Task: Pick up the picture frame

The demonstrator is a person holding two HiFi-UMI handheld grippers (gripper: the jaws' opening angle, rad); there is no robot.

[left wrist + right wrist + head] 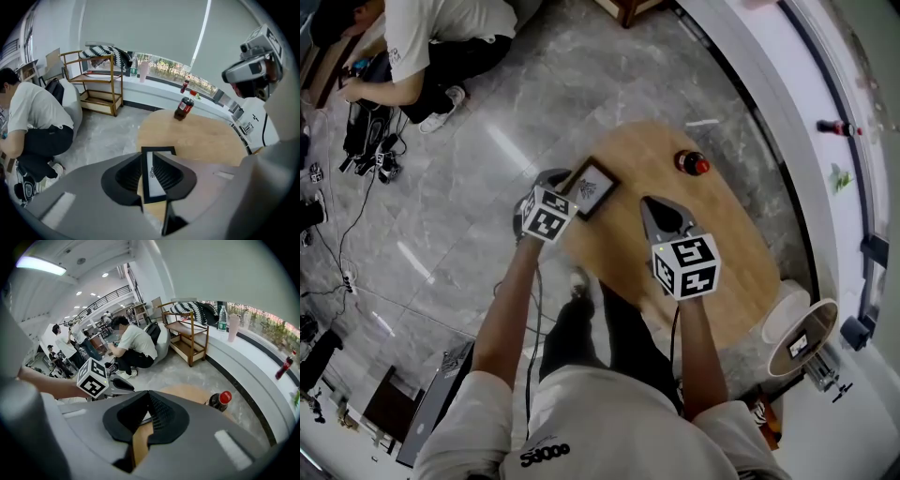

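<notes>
The picture frame (594, 187), black with a white mat, sits over the left edge of the oval wooden table (727, 248). My left gripper (570, 194) reaches it from the lower left. In the left gripper view the jaws stand a narrow gap apart with the frame (150, 176) pinched between them, so my left gripper (146, 153) is shut on it. My right gripper (654, 204) hovers over the middle of the table, right of the frame. In its own view, my right gripper (147, 390) is shut, its tips touching with nothing between.
A cola bottle (692, 164) with a red cap stands at the table's far side, also seen as the bottle (183, 108). A person (422, 47) crouches on the floor at far left among cables. A wooden shelf (96, 89) and a white window ledge (769, 112) lie beyond.
</notes>
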